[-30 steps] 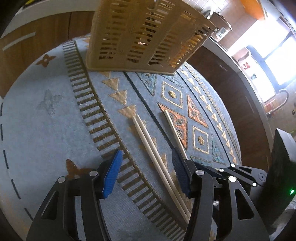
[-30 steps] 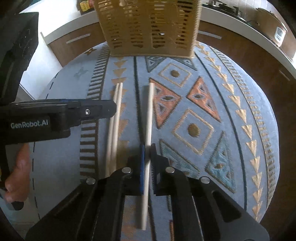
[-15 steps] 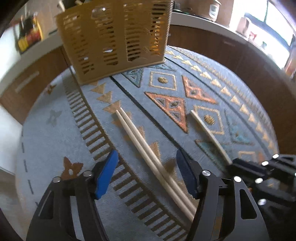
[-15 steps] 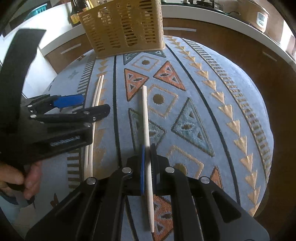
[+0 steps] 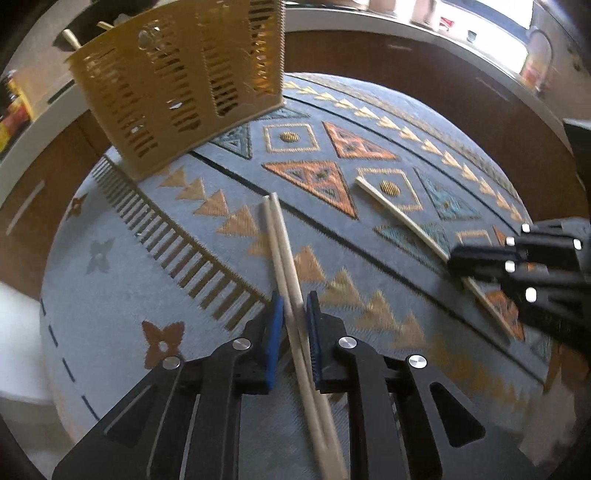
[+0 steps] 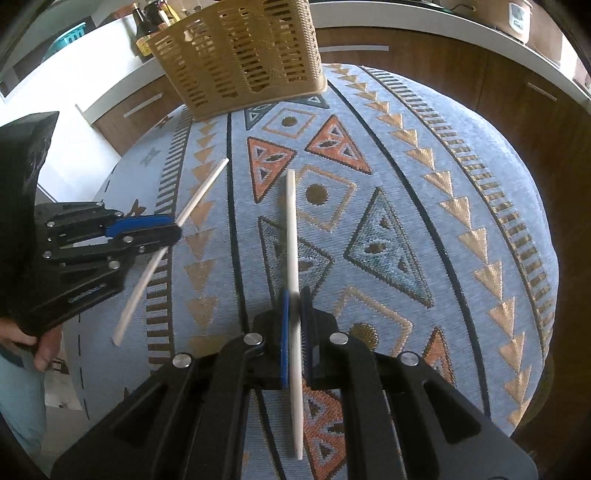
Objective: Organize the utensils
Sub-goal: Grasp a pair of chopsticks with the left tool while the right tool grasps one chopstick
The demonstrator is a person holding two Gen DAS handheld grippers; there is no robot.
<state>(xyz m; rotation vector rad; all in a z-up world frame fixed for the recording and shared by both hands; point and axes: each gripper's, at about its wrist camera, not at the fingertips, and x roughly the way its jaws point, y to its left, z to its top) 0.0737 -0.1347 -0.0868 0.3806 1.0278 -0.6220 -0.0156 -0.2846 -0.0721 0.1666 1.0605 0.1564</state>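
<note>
My left gripper (image 5: 294,304) is shut on a pair of pale wooden chopsticks (image 5: 282,251) and holds them over the patterned blue cloth; the pair shows in the right wrist view (image 6: 201,192) too, tilted, with the left gripper (image 6: 173,230) around it. My right gripper (image 6: 294,301) is shut on a single chopstick (image 6: 291,221) and holds it above the cloth; it also shows in the left wrist view (image 5: 397,216), with the right gripper (image 5: 456,260) at its near end. A tan slotted utensil basket (image 5: 184,81) stands at the far end (image 6: 243,51).
The round table wears a blue patterned cloth (image 6: 406,206). A brown cabinet with a white counter (image 5: 424,55) runs behind it. Bottles (image 6: 147,22) stand on the counter beyond the basket. A utensil handle (image 5: 72,37) sticks out of the basket.
My left gripper has closed on the pair of chopsticks and lifted it off the cloth. My right gripper, still shut on the single chopstick, has drawn back from the basket.
</note>
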